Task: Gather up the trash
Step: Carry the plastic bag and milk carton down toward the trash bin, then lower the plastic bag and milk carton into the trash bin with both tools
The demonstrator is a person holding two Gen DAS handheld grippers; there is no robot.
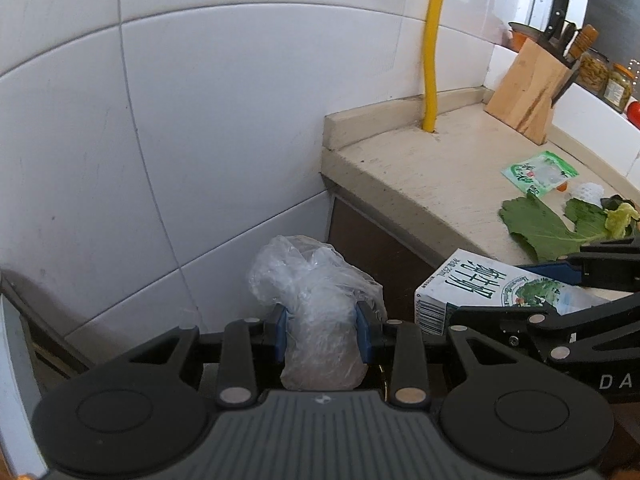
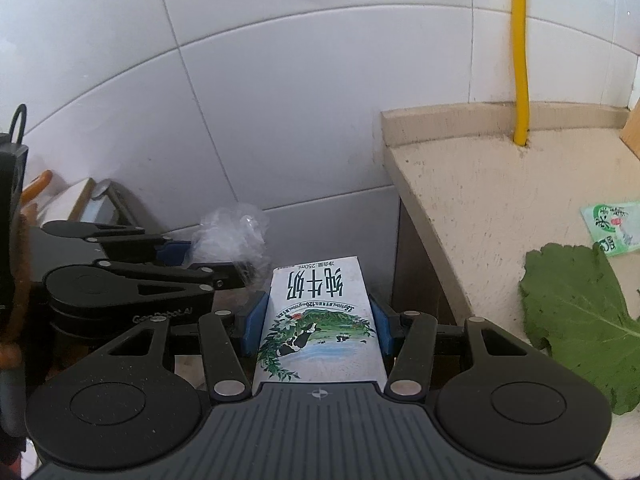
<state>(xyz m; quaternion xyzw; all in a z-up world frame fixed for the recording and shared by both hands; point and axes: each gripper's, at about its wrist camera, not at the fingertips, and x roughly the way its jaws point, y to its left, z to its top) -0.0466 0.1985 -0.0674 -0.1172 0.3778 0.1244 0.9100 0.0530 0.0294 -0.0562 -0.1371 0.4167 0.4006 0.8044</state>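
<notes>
While the left tongs (image 1: 322,330) clamp a plastic bag (image 1: 316,280), the right tongs (image 2: 318,326) clamp a milk carton (image 2: 320,320).

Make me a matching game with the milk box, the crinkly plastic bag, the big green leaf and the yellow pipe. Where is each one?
Things:
1. milk box
2. plastic bag
3. green leaf
4. yellow pipe

Places:
A. lying flat on the counter
B. between the left gripper's fingers
C. running up the tiled wall
D. between the right gripper's fingers

Pairs: 1-D, 2-B, 3-A, 4-C
</notes>
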